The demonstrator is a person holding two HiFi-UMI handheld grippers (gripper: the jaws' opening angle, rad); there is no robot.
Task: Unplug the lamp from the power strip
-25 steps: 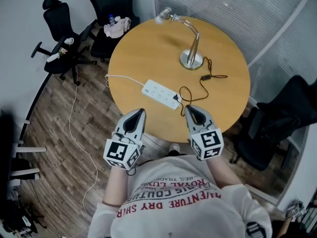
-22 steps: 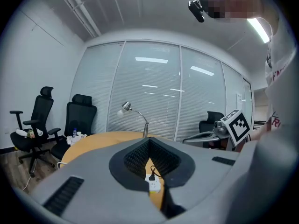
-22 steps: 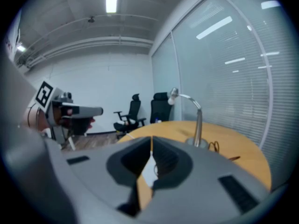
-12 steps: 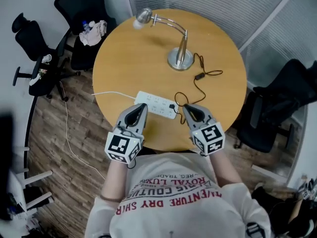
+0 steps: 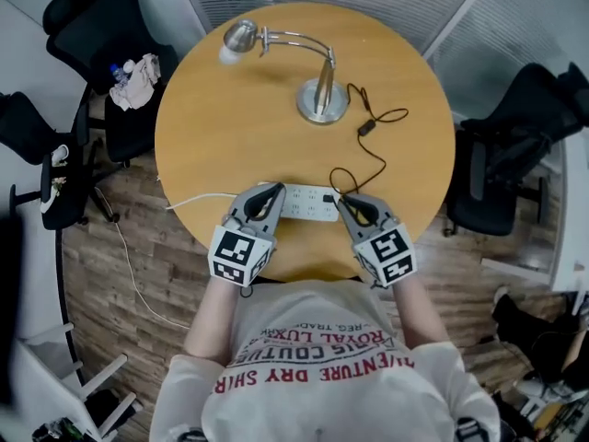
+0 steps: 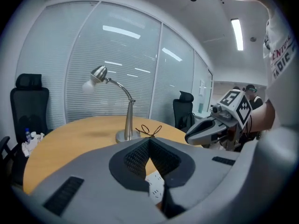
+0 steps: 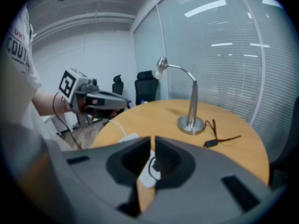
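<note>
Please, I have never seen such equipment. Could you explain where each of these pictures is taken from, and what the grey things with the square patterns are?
There is no robot here. A person holds a hand tool with two jaws in each hand, and the patterned cubes are part of those tools. The view from above comes from a camera on the person's head, looking down. The other two views come from cameras riding on the left gripper and the right gripper, each looking along its own jaws. On the round wooden table stand a metal desk lamp and a white power strip. The lamp's black cord is plugged into the strip. Both pairs of jaws are closed, near the strip, and hold nothing.
</note>
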